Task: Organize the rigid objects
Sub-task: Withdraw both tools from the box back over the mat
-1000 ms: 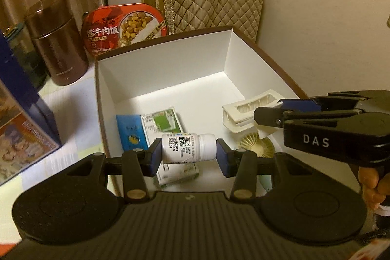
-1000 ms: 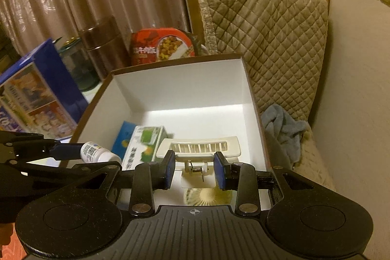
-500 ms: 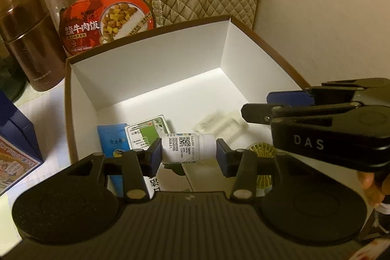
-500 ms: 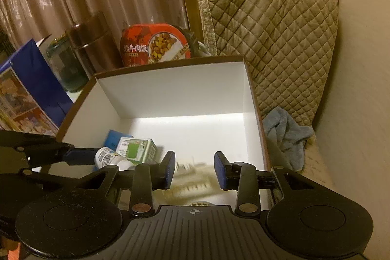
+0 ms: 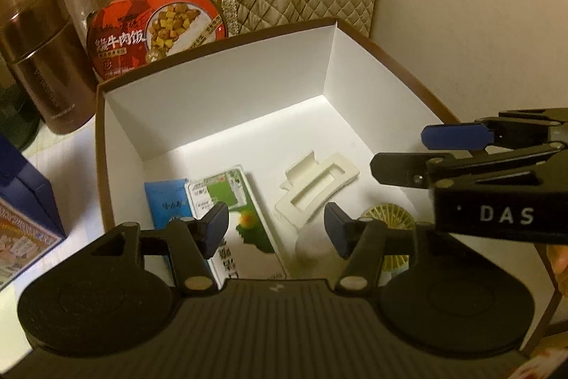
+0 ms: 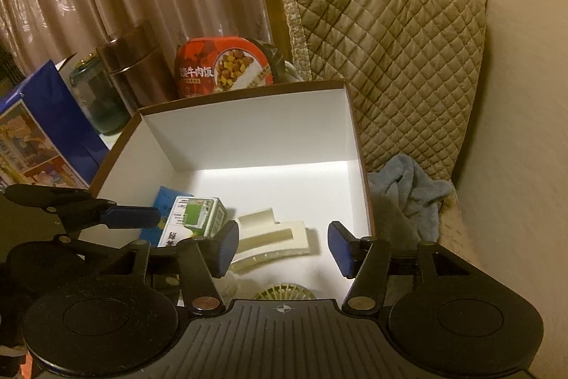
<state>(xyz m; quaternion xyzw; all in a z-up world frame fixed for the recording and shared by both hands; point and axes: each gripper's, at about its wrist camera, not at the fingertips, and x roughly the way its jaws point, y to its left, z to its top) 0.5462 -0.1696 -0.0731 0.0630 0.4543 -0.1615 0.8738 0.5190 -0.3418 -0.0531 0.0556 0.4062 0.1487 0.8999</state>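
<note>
A white box with a brown rim [image 5: 103,144] holds a blue packet [image 5: 165,201], a green and white carton [image 5: 234,215], a cream hair clip [image 5: 316,187] and a small round fan [image 5: 387,219]. My left gripper [image 5: 277,229] hangs over the box's near end. Its jaws are opening with nothing pressed between them. A white bottle [image 5: 312,247] shows as a blur just below them. My right gripper [image 6: 284,247] is also opening above the hair clip [image 6: 280,233], which lies free on the box floor. One blue-padded finger [image 5: 458,135] of it reaches in from the right.
Behind the box stand a red ready-meal tub [image 5: 152,31] and a brown flask [image 5: 42,59], with a glass jar [image 6: 96,102] nearby. A blue carton [image 5: 21,201] stands at the left. A quilted chair cover [image 6: 383,59] and a blue towel [image 6: 408,187] are on the right by the wall.
Both grippers have opened. The left one has let go of the white bottle, which has dropped towards the box floor. The right one released the hair clip, now lying in the box.
</note>
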